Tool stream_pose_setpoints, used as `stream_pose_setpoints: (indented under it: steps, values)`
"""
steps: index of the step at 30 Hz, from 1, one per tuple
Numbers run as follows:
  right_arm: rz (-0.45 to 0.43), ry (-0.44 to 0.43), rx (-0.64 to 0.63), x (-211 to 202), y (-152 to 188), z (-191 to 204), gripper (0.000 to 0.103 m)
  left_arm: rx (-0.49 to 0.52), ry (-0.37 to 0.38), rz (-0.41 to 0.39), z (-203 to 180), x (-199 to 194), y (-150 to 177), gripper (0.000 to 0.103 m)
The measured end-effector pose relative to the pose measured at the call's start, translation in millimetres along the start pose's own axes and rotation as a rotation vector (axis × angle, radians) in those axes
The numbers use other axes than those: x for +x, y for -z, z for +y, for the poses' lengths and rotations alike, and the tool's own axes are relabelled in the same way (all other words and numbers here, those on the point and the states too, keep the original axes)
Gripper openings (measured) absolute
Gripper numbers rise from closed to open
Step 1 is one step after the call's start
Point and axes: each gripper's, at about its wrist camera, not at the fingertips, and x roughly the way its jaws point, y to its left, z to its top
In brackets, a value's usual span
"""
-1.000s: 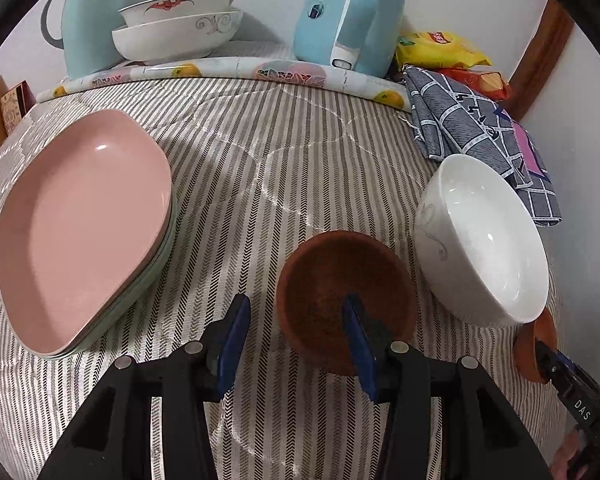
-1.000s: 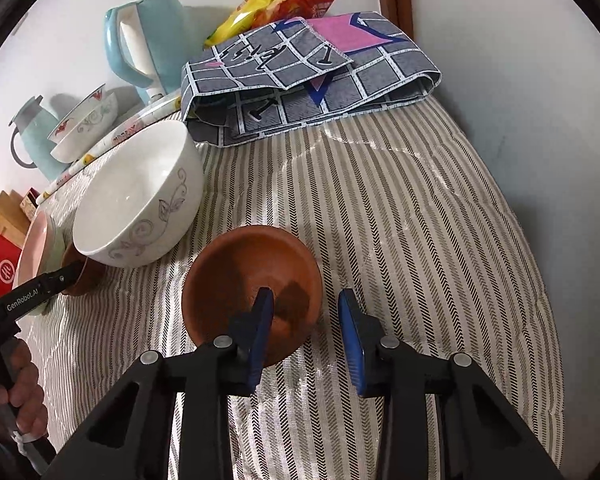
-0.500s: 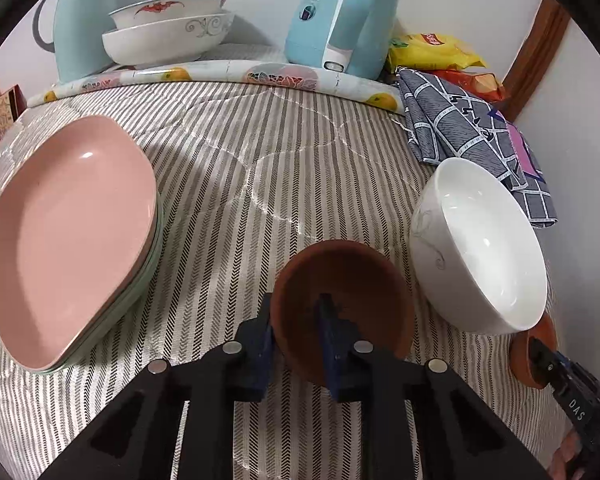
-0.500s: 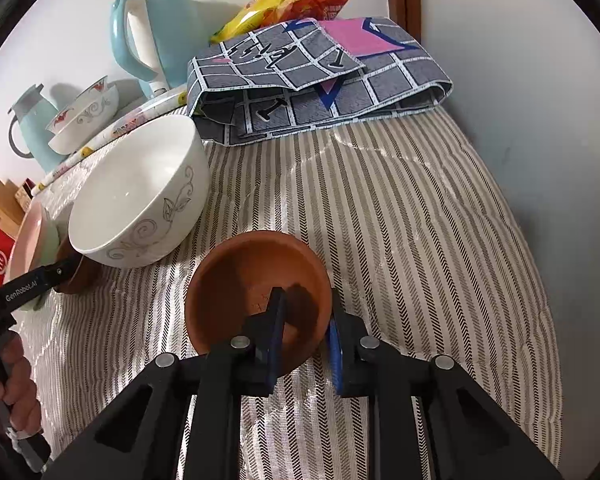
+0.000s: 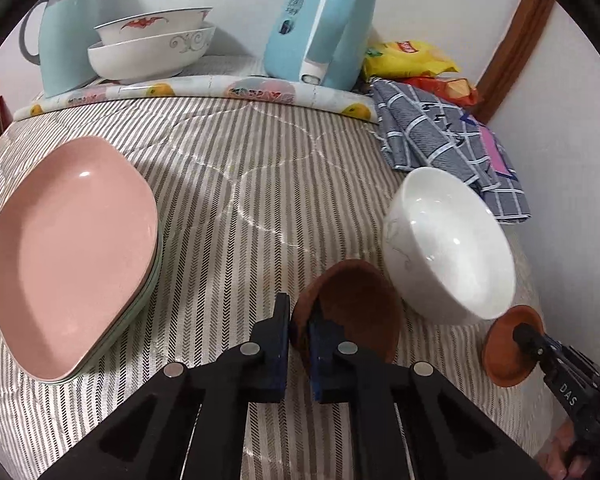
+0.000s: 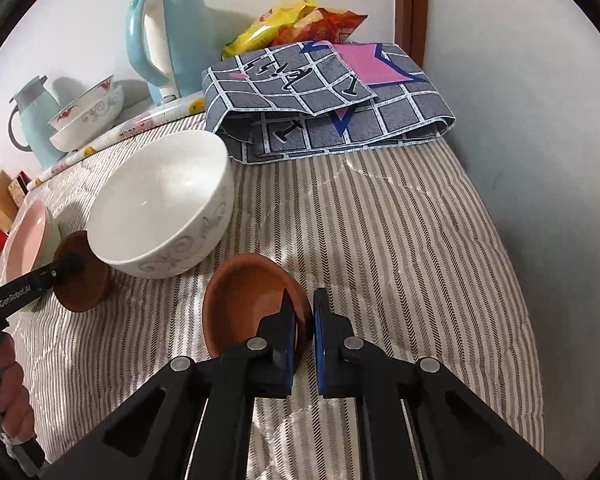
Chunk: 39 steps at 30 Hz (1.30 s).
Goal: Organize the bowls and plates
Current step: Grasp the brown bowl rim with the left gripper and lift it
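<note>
both tongs are pinching small brown dishes by the rim. left tongs (image 5: 299, 334) clamp the near edge of one brown saucer (image 5: 354, 312), which tilts up off the striped bed cover (image 5: 236, 184) just beside the big white bowl (image 5: 452, 248). right tongs (image 6: 305, 330) grip the other brown saucer (image 6: 248, 300) the same way, one finger inside the rim and one outside, so the shallow dish hangs tipped from a single point. an edge grip seems the only option here, since the saucers are too wide to span.

the white bowl sits between the two saucers, likely the spot where the small pieces get gathered, or else one saucer goes onto the other. to the left the pink plate (image 5: 72, 256) already rests on a pale green plate, edges roughly matched. at the back two patterned bowls (image 5: 152, 46) are nested beside a blue jug (image 5: 66, 28) and kettle (image 5: 324, 20). a folded checked cloth (image 6: 328, 100) lies near the wall, clear of the work.
</note>
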Motion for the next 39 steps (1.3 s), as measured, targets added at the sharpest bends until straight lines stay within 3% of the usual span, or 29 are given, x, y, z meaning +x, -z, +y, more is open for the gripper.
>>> stream_pose_setpoints:
  steps: [15,39]
  values:
    - [-0.078,0.02,0.097,-50.6,-13.6,16.0,0.008,0.027,0.081,-0.061,15.6,-40.6,-19.8,0.008]
    - [-0.14,-0.042,0.139,-75.1,-42.3,44.5,0.008,-0.01,0.095,-0.099,41.7,-62.6,-38.9,0.008]
